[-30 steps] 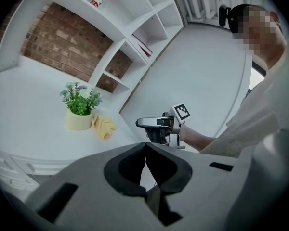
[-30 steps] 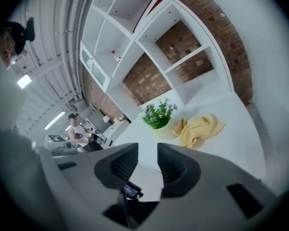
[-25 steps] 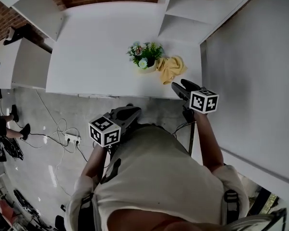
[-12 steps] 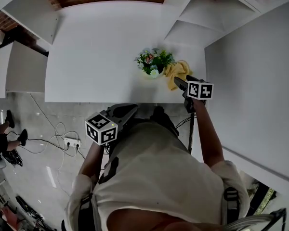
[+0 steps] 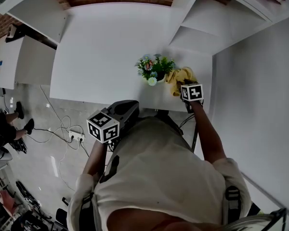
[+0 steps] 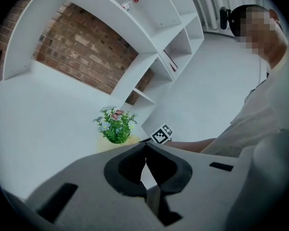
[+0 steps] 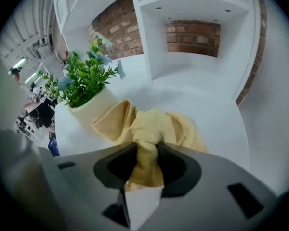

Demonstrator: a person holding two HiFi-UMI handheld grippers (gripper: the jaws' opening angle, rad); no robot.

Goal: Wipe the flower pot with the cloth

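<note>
While my right gripper (image 7: 144, 153) has just been closing, now pinching cloth (image 7: 156, 121) on table (image 5: 101, 47) just right of flower pot (image 7: 93, 107): grasp step. Left gripper (image 6: 145, 153) clenched, empty. Next, I judge: lift cloth, press against pot wall.

- No words, numbers or brand names can be read anywhere.
- The only signs are black-and-white square markers on the right marker cube (image 5: 191, 92), near the flower pot (image 7: 91, 107), and on the left marker cube (image 5: 104, 126), well apart from it.
</note>
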